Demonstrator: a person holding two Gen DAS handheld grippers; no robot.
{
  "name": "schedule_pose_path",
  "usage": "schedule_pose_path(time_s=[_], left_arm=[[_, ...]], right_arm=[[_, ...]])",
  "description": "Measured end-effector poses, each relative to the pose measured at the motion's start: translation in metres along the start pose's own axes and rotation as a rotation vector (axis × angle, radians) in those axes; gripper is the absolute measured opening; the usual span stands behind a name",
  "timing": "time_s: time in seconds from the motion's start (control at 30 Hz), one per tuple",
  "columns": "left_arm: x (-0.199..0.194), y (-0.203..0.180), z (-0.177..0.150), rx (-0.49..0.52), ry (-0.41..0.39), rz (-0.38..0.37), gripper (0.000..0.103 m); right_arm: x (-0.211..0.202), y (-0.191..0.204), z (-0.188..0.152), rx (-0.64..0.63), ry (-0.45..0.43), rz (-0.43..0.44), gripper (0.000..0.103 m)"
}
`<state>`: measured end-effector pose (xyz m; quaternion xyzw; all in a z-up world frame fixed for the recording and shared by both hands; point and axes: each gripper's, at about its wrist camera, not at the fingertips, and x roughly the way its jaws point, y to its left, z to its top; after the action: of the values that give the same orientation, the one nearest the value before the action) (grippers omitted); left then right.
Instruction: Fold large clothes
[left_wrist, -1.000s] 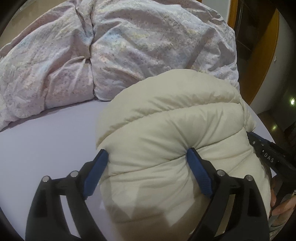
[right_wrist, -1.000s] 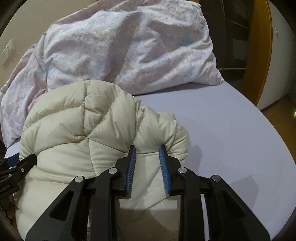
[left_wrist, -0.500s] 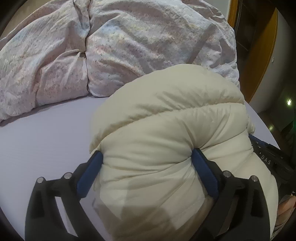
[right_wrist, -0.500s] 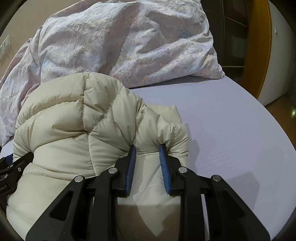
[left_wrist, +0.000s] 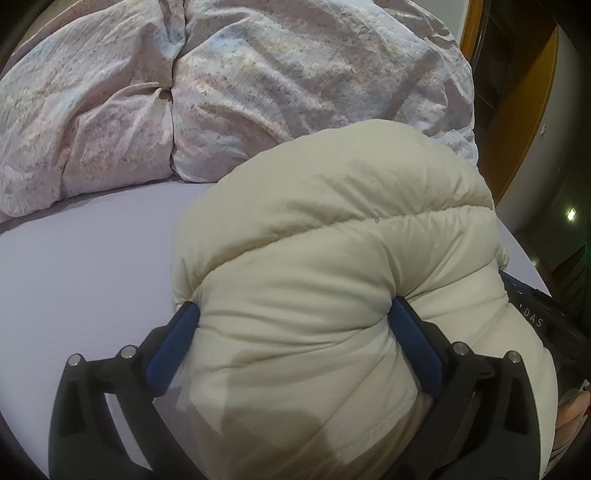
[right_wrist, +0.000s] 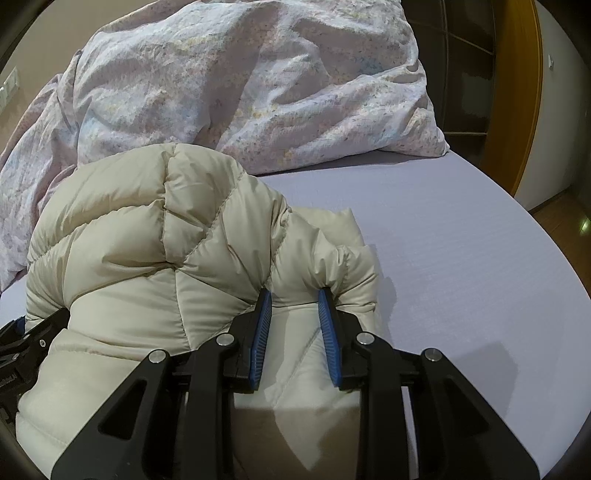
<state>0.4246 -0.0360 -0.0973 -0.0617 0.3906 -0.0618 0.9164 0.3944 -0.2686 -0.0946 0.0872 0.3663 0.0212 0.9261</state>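
A cream puffer jacket (left_wrist: 332, 221) lies bunched in a thick roll on the lilac sheet (left_wrist: 74, 277). My left gripper (left_wrist: 293, 310) has its jaws opening wide around the roll's left end; both blue pads (left_wrist: 184, 325) still dent the padding. In the right wrist view the jacket (right_wrist: 147, 229) humps up on the left, and my right gripper (right_wrist: 295, 295) is shut on a narrow fold at its right end. Each gripper's black body shows at the edge of the other's view: the right gripper (left_wrist: 535, 317) and the left gripper (right_wrist: 22, 343).
A crumpled flowered duvet (left_wrist: 258, 74) is heaped along the far side of the bed. Bare sheet (right_wrist: 461, 240) spreads to the right of the jacket up to the bed's edge. An orange wooden door frame (left_wrist: 517, 110) stands beyond it. A hand (left_wrist: 569, 410) shows at the lower right.
The left jaws have spread wider around the jacket roll, and the left gripper has sunk a little toward the sheet. The right gripper keeps its grip and place.
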Motion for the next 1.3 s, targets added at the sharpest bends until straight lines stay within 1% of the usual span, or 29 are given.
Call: schedule_pose_path(time_s=[0.43, 0.7, 0.93, 1.0, 1.03, 1.07, 1.1, 1.17, 1.3], left_arm=[[0.002, 0.001, -0.003, -0.01, -0.005, -0.011, 0.101], [0.0, 0.0, -0.003, -0.012, 0.0, -0.004, 0.101], [-0.019, 0.003, -0.001, -0.044, 0.004, -0.014, 0.101], [-0.029, 0.004, -0.002, -0.047, 0.007, -0.019, 0.1], [-0.035, 0.004, -0.002, -0.043, 0.004, -0.017, 0.1], [-0.04, 0.004, -0.003, -0.041, 0.0, -0.014, 0.1], [-0.046, 0.005, -0.004, -0.039, -0.004, -0.016, 0.1], [-0.055, 0.008, -0.006, -0.042, -0.006, -0.023, 0.1], [-0.067, 0.017, -0.01, -0.07, 0.009, -0.047, 0.1]], right_arm=[[0.0, 0.0, 0.0, -0.005, -0.002, -0.005, 0.029], [0.001, 0.002, 0.0, -0.009, -0.005, -0.012, 0.029], [-0.002, 0.0, -0.001, -0.015, -0.012, -0.01, 0.031], [-0.006, 0.0, -0.001, -0.031, -0.011, -0.026, 0.041], [-0.009, 0.0, -0.001, -0.04, -0.013, -0.052, 0.06], [-0.013, -0.002, -0.003, -0.04, -0.016, -0.092, 0.082], [-0.017, -0.006, -0.004, -0.031, -0.022, -0.101, 0.085], [-0.025, -0.013, -0.01, -0.015, -0.018, -0.052, 0.085], [-0.044, -0.017, -0.022, -0.016, -0.02, -0.027, 0.085]])
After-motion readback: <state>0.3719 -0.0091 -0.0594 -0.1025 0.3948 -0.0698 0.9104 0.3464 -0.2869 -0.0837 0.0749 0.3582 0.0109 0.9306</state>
